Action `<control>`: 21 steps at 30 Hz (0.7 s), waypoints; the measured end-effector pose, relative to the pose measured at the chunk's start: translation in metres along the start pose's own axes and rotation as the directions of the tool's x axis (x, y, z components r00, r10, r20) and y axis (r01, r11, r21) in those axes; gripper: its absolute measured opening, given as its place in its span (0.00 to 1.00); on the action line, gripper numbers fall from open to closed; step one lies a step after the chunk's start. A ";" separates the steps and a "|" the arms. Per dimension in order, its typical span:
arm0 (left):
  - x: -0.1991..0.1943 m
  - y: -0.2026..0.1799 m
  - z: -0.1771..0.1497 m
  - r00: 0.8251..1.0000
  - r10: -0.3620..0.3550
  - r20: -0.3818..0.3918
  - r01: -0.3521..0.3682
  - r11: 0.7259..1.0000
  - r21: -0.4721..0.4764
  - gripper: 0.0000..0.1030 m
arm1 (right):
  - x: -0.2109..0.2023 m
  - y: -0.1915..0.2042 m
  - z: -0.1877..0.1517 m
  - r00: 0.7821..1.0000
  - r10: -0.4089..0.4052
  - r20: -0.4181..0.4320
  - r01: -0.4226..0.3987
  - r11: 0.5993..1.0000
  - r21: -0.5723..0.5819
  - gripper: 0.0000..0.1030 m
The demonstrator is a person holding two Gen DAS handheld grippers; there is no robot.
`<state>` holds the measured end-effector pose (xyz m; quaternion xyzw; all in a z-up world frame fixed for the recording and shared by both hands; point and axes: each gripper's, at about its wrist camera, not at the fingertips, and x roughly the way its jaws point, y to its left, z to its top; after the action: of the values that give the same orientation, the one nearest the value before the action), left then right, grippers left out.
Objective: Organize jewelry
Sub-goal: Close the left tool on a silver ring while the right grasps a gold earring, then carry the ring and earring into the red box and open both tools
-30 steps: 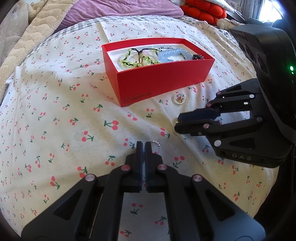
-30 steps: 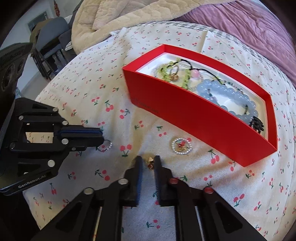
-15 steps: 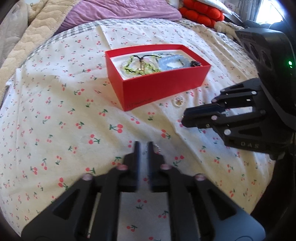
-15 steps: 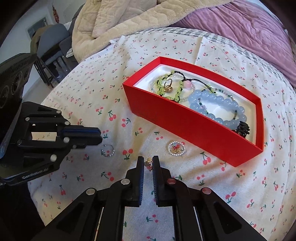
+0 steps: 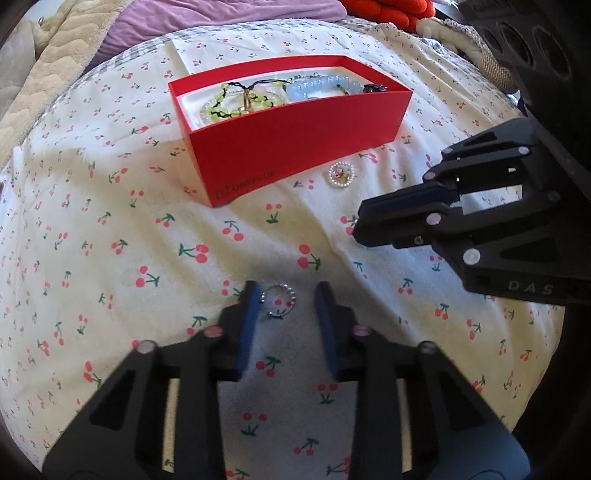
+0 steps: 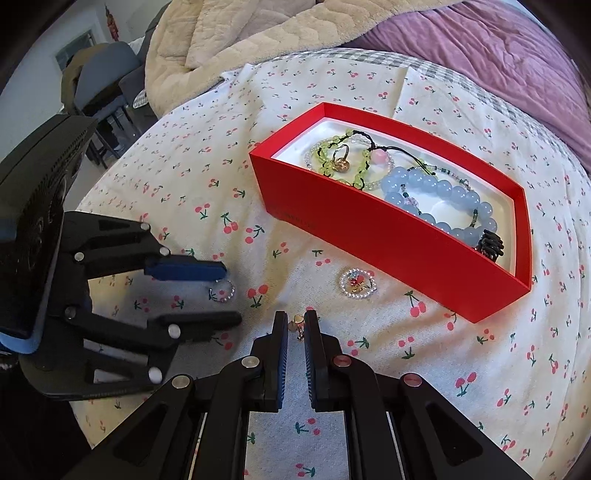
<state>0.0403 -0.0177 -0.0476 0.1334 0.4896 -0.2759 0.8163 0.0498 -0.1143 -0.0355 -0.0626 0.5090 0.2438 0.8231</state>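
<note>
A red box (image 5: 295, 140) (image 6: 388, 236) on the cherry-print cloth holds a green bead bracelet (image 6: 343, 162), a blue bead bracelet (image 6: 439, 199) and other pieces. My left gripper (image 5: 286, 295) (image 6: 225, 291) is open, its fingers on either side of a small silver beaded ring (image 5: 279, 301) (image 6: 222, 290) that lies on the cloth. My right gripper (image 6: 295, 325) (image 5: 360, 225) is shut on a small gold earring (image 6: 297, 325). A round pearl brooch (image 5: 341, 174) (image 6: 357, 283) lies on the cloth just in front of the box.
A beige quilt (image 6: 240, 37) and a purple blanket (image 6: 517, 55) lie behind the box. Red cushions (image 5: 388, 11) sit at the far end. A chair (image 6: 99, 85) stands beyond the bed edge on the left.
My left gripper has opened from shut and now straddles the silver ring. My right gripper has closed tighter on the gold earring and pulled back a little from the box.
</note>
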 end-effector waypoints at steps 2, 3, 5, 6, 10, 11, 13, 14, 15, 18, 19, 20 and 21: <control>-0.001 0.002 -0.001 1.000 0.001 -0.002 -0.001 1.000 -0.007 0.20 | -0.001 -0.002 -0.001 1.000 -0.002 0.000 0.002 1.000 0.002 0.09; -0.001 0.001 -0.002 1.000 0.004 -0.001 -0.004 1.000 -0.004 0.20 | -0.002 -0.002 -0.001 1.000 -0.004 0.001 0.004 1.000 0.004 0.09; -0.003 -0.002 -0.001 1.000 0.021 0.001 -0.021 1.000 0.016 0.20 | -0.003 -0.003 -0.001 1.000 -0.006 0.004 0.006 1.000 0.008 0.08; -0.005 -0.005 -0.001 1.000 0.027 0.002 -0.027 0.999 0.027 0.20 | -0.005 -0.004 -0.001 1.000 -0.007 0.007 0.007 1.000 0.010 0.09; -0.009 -0.005 0.002 1.000 0.024 0.005 -0.024 0.999 0.026 0.20 | -0.011 -0.003 0.001 1.000 -0.005 0.023 0.004 1.000 0.011 0.09; -0.011 -0.004 0.003 1.000 0.025 0.008 -0.025 0.999 0.022 0.20 | -0.013 -0.003 0.001 1.000 -0.003 0.028 0.003 1.000 0.011 0.09; -0.015 -0.001 0.006 0.999 0.026 0.020 -0.026 1.000 0.012 0.20 | -0.018 -0.004 0.003 0.999 -0.003 0.039 0.002 1.000 0.013 0.09; -0.018 0.001 0.008 0.999 0.026 0.028 -0.026 1.000 0.007 0.20 | -0.020 -0.005 0.004 0.999 -0.002 0.044 0.001 1.000 0.015 0.09; -0.021 0.003 0.010 0.999 0.026 0.038 -0.026 1.000 -0.001 0.20 | -0.022 -0.006 0.005 0.999 -0.002 0.051 0.001 1.000 0.019 0.09; -0.028 0.008 0.014 0.998 0.029 0.059 -0.028 0.999 -0.020 0.20 | -0.029 -0.010 0.007 0.998 -0.005 0.068 0.003 1.000 0.030 0.08; -0.031 0.009 0.016 0.997 0.033 0.066 -0.031 0.999 -0.026 0.20 | -0.031 -0.012 0.007 0.997 -0.007 0.073 0.004 0.999 0.034 0.09; -0.032 0.010 0.017 0.997 0.035 0.072 -0.032 0.999 -0.029 0.20 | -0.034 -0.014 0.008 0.997 -0.009 0.079 0.006 0.999 0.038 0.09; -0.036 0.011 0.020 0.996 0.037 0.080 -0.035 0.999 -0.030 0.20 | -0.036 -0.016 0.009 0.996 -0.011 0.086 0.008 0.999 0.043 0.08</control>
<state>0.0482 -0.0072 -0.0074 0.1194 0.4579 -0.2593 0.8419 0.0514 -0.1372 -0.0018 -0.0369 0.4780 0.2314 0.8466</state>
